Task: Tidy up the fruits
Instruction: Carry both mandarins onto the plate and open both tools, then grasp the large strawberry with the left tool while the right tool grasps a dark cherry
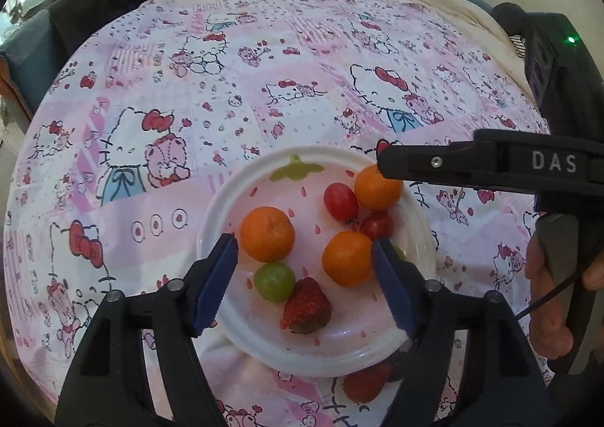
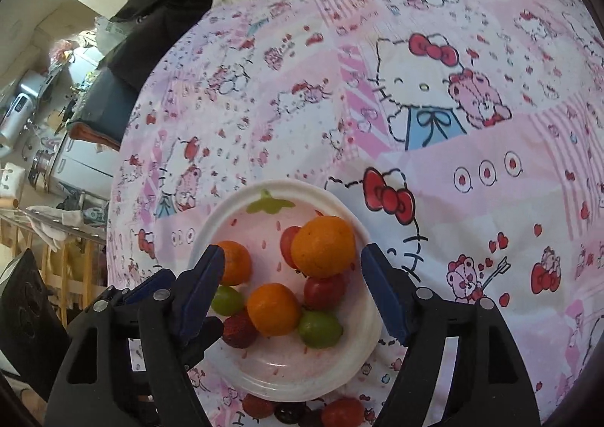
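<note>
— Both black grippers with blue pads hang over the round white plastic plate (image 1: 211, 223). Left gripper (image 1: 305, 276): jaws apart, pads pressing on nothing.
— And what sits between them?
— An orange mandarin (image 1: 267, 234), a green grape (image 1: 274, 281), a red strawberry (image 1: 306, 305) and a second mandarin (image 1: 347, 258) by the right-hand pad.
— The right gripper (image 2: 290, 291)?
— Spread wide too, above the biggest mandarin (image 2: 323, 246); none held.
— Beyond the plate?
— More red fruit (image 2: 341, 412) lies just off its near rim, on the pink cartoon-cat bedsheet (image 1: 158, 132).
</note>
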Tool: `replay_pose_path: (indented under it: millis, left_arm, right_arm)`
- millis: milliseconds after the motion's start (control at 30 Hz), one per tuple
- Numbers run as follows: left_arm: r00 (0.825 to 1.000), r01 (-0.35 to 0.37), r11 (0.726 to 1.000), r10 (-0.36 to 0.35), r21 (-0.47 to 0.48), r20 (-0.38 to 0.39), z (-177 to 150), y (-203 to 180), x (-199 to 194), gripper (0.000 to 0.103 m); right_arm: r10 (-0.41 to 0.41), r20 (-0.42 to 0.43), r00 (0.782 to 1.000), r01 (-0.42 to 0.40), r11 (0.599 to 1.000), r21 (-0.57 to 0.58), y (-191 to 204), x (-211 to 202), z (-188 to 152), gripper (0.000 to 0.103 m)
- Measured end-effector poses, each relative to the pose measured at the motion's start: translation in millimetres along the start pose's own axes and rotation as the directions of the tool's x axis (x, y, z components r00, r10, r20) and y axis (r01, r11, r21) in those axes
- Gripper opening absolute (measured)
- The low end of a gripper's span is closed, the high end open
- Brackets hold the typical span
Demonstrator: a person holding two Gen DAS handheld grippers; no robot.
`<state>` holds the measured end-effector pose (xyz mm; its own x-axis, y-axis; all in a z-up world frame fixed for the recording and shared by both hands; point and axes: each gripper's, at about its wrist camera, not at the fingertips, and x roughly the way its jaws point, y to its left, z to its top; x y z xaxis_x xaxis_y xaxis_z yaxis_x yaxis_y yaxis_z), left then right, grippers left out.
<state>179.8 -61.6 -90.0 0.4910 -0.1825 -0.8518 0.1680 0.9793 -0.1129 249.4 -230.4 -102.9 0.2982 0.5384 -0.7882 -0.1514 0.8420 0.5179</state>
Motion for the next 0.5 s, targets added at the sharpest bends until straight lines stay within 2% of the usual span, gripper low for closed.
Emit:
replay_pose_path:
  millis: [300,500]
  left_arm:
    - [1.0,-0.022,0.999,0.023,-0.041,0.021,-6,9,-16,0.07]
    - [0.999,-0.021,1.0,0.021,-0.009,0.031,-18,3,-33,0.07]
  right_arm:
    - [-0.008,0.038,0.999,0.007,1.0,0.02,-2,-27,-6,0.077]
    - [-0.026,0.057,0.998,0.025,0.999,0.022,-1,-50,-20,0.077]
